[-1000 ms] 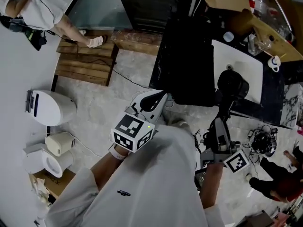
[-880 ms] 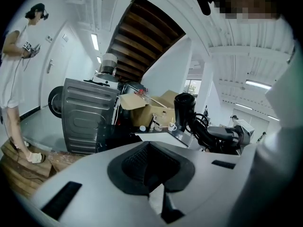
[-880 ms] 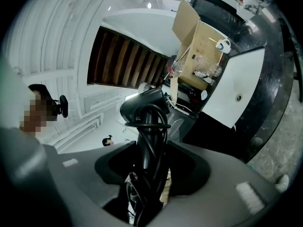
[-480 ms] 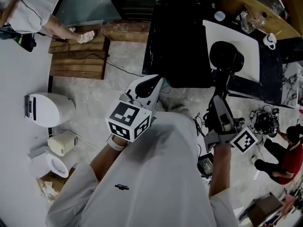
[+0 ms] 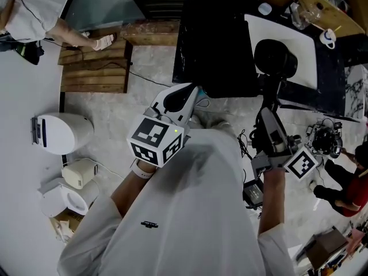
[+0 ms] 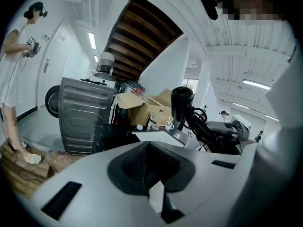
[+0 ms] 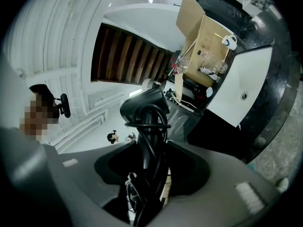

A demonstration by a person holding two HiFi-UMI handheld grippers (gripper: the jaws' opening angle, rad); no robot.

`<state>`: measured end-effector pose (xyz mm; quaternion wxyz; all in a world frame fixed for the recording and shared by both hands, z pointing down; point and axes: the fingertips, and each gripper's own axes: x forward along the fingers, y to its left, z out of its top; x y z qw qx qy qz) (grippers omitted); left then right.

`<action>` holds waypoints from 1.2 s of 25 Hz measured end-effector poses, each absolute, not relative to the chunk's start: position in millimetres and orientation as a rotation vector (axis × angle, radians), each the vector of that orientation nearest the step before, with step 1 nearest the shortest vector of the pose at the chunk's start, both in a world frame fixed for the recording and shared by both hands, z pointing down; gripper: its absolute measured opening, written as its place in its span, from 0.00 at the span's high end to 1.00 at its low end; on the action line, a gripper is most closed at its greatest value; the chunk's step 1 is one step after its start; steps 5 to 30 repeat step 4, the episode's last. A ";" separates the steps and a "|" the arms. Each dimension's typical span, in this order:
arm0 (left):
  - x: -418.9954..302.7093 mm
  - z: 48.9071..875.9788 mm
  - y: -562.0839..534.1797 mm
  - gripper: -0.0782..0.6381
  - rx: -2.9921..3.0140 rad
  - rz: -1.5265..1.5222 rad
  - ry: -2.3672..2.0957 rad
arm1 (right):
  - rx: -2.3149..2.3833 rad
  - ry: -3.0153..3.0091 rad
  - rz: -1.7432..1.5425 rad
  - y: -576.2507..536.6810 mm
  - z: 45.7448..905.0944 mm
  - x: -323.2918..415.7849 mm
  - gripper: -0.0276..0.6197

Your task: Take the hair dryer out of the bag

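Above the black desk (image 5: 213, 50), the right hand-held gripper (image 5: 268, 115) clamps the black plastic hair dryer (image 5: 275, 59) by its cord-wound handle; off the desk's near edge, the left hand-held gripper (image 5: 187, 96) sits closed, empty.

The head view is swinging. The worktop (image 5: 213, 56), the dryer (image 5: 275, 59) and the wooden pallet (image 5: 95, 68) are sliding toward the far edge of the picture. The right claw (image 5: 268, 112) is drifting farther and right, and the left claw (image 5: 185, 96) is edging slightly farther. The person in red (image 5: 351, 186) at near right is slipping past the right edge.
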<state>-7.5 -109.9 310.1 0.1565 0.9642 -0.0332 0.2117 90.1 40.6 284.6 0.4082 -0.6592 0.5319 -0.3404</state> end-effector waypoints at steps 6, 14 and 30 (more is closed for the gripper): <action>-9.8 310.5 -110.3 0.88 2.759 0.606 -0.097 | -1.666 1.326 -0.855 42.5 285.5 89.3 0.63; -9.8 310.5 -110.3 0.88 2.759 0.606 -0.097 | -1.666 1.326 -0.855 42.5 285.5 89.3 0.63; -9.8 310.5 -110.3 0.88 2.759 0.606 -0.097 | -1.666 1.326 -0.855 42.5 285.5 89.3 0.63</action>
